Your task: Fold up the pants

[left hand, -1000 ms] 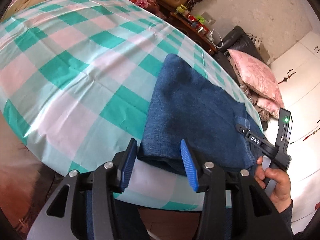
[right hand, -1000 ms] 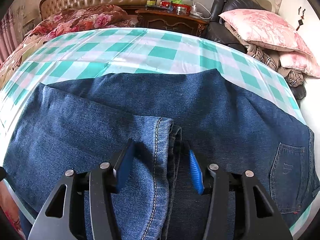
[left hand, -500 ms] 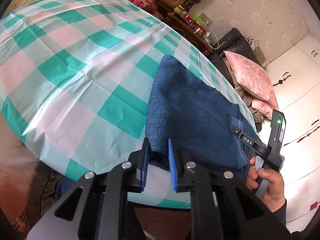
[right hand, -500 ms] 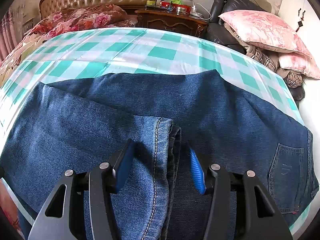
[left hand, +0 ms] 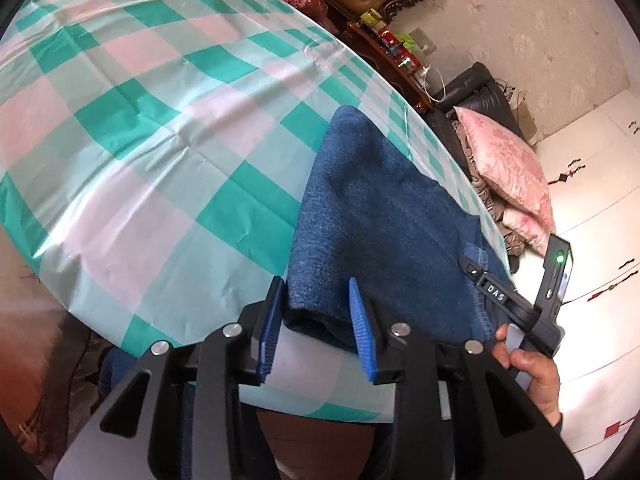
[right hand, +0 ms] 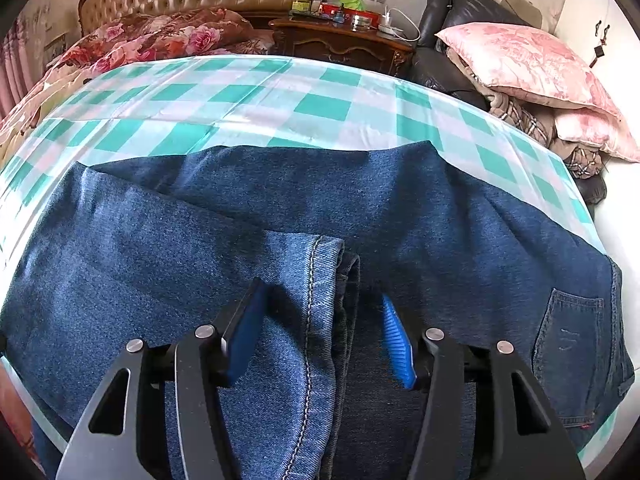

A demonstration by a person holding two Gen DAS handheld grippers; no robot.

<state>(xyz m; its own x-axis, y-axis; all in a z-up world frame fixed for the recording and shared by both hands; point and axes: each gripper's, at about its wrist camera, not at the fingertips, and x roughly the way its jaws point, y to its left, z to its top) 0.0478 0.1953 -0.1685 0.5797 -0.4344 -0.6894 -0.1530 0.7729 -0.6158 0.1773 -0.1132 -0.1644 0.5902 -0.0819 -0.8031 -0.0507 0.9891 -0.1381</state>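
Observation:
Blue jeans lie folded across a table under a green and white checked cloth. One leg's stitched hem rests on top, and a back pocket shows at the right. My right gripper straddles that hem; its jaws are opening and the pads stand clear of the cloth. At the near left corner of the jeans, my left gripper has the folded edge between its blue pads. Its jaws are opening and do not pinch the fold. A hand holds the right gripper's handle.
The table's near edge runs just under the left gripper. Behind the table are a bed with a flowered quilt, a dark nightstand with small items, and a pink pillow on a dark chair. White cupboards stand at the right.
The left jaws narrowed onto the folded corner half a second ago and have since spread apart again. The right jaws have widened a little around the hem. Neither hand has shifted.

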